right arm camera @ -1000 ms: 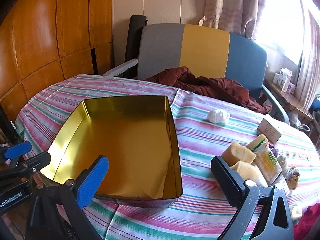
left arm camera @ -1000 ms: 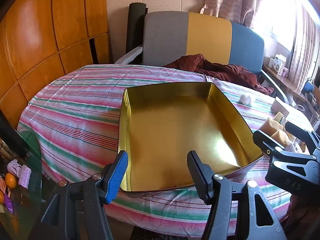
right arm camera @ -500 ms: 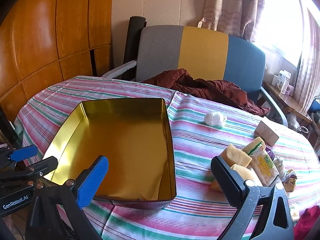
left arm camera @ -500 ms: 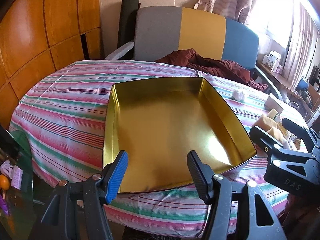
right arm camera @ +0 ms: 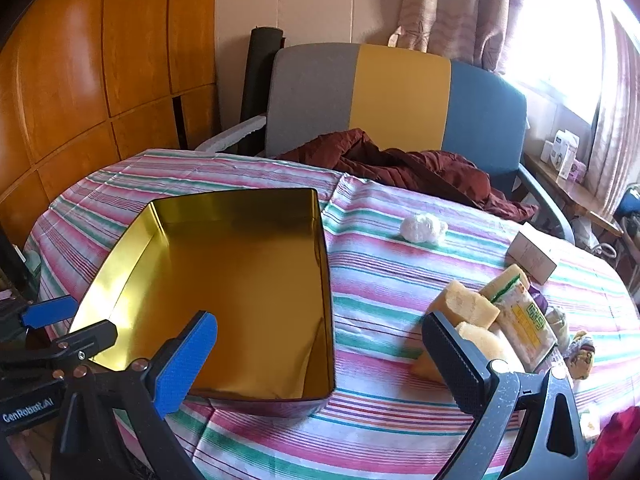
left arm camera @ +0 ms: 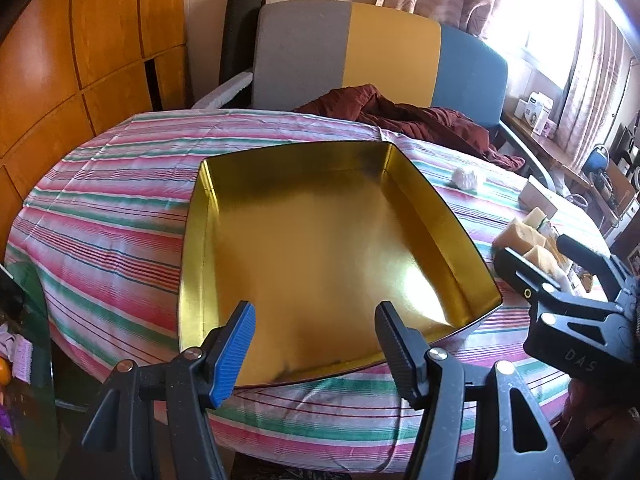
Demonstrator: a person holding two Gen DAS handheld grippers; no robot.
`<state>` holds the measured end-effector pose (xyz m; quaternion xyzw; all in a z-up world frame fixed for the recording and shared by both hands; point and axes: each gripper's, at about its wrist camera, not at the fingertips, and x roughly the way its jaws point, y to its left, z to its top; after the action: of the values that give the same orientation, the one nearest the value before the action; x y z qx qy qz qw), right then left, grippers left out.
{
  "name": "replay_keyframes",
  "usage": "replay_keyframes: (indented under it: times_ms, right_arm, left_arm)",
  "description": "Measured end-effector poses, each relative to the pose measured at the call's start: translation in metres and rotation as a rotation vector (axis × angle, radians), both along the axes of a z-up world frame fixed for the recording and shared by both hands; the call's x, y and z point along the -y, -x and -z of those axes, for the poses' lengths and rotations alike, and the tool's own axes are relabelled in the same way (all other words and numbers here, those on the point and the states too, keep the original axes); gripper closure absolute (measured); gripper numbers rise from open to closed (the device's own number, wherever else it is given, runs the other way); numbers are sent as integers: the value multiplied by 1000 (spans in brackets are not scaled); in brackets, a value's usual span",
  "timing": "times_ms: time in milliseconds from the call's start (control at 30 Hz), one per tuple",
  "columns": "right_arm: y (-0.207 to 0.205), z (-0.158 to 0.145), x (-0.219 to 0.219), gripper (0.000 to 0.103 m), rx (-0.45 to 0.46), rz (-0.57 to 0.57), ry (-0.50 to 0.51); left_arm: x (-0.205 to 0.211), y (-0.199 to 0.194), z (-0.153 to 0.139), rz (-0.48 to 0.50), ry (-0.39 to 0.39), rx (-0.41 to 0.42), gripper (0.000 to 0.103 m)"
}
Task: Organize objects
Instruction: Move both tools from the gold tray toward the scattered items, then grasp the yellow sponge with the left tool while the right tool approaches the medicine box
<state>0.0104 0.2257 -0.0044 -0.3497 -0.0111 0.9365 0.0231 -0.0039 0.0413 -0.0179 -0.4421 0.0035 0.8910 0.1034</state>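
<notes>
Presently, the gold tin is sitting open on the striped tablecloth of a round table, toward the table's near-left side, with nothing lying inside it. The left gripper is hovering over the tin's near edge; its jaws are standing apart with nothing between them, and neither pad is touching the metal. The right gripper is hanging over the near-right corner of the tin, its jaws spread wide and gripping nothing; its blue pad is showing in front of the tin's interior and its black pad in front of the sponges.

To the right of the tin, well clear of it, a cluster of goods is lying on the cloth: yellow sponges, a packet with green print leaning against them, and a small cardboard box just behind. A white crumpled wad is resting alone between the tin and the box. A few smaller items are lying at the far right edge of the cluster, but they are too small and blurred to identify with confidence.

A dark red garment is draping over the far side of the table from a chair with a grey, yellow and blue back.
</notes>
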Motion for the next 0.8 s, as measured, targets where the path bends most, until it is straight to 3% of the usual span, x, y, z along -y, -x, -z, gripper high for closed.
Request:
replay_keyframes:
  times_ms: [100, 300, 533, 800]
  right_arm:
    - [-2, 4, -16, 0, 14, 32, -2]
    - [-21, 11, -76, 0, 55, 139, 5]
    - [-61, 11, -171, 0, 138, 311, 59]
    - [-93, 12, -254, 0, 169, 458, 79]
  left_arm:
    - [-7, 2, -3, 28, -24, 9, 37]
    - [-48, 2, -15, 202, -61, -11, 33]
    - [-111, 9, -11, 389, -106, 101, 33]
    - [-192, 9, 2, 546, -60, 130, 33]
